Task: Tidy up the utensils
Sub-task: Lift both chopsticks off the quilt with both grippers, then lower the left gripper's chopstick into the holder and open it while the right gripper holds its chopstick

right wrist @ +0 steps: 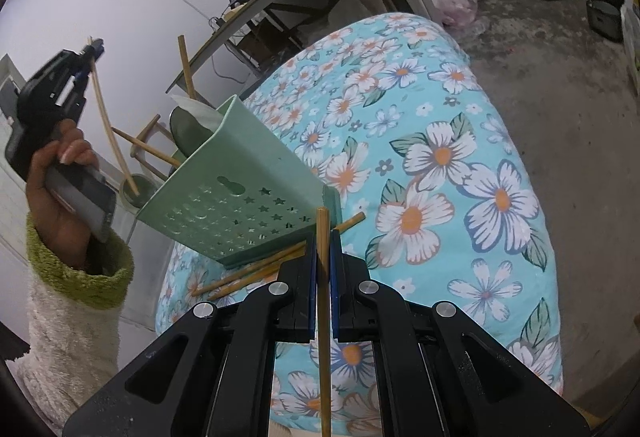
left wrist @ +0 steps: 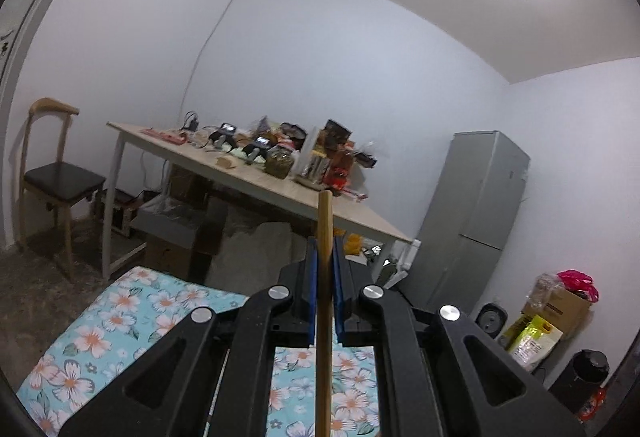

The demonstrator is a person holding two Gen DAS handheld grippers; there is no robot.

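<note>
On the right wrist view, at nine o'clock, the person's hand, in a fuzzy cream sleeve with a green cuff, held the left gripper raised level. Its jaws were closed on a chopstick, which hung down toward a round green cup. Just right of it, at ten o'clock, the green utensil holder lay tilted on the flowered cloth, with several chopsticks protruding from its mouth. Two loose chopsticks lay on the cloth at its base, touching it. At six o'clock, the right gripper was closed on a second chopstick, gripped along the fingers and pointing toward the holder.

On the left wrist view, the left gripper clamped its chopstick at centre; a cluttered table stood beyond at eleven o'clock.
</note>
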